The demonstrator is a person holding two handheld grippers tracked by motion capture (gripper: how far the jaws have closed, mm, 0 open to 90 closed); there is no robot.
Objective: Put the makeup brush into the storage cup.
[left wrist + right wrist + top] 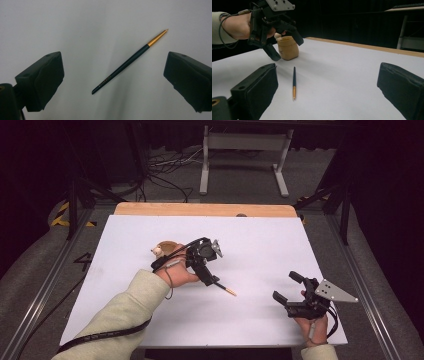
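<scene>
Left gripper (212, 282) wide above brush (130, 61), near tan holder (288, 47).

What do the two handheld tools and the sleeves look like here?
Both are black two-jaw units with blocky, thick pads. The left tool carries a grey three-cornered plate with small holes, and a black cable trails along a light beige-green sleeve. The right tool has the same kind of grey plate, a black cable looped at the wrist, and a similar pale cuff.
</scene>
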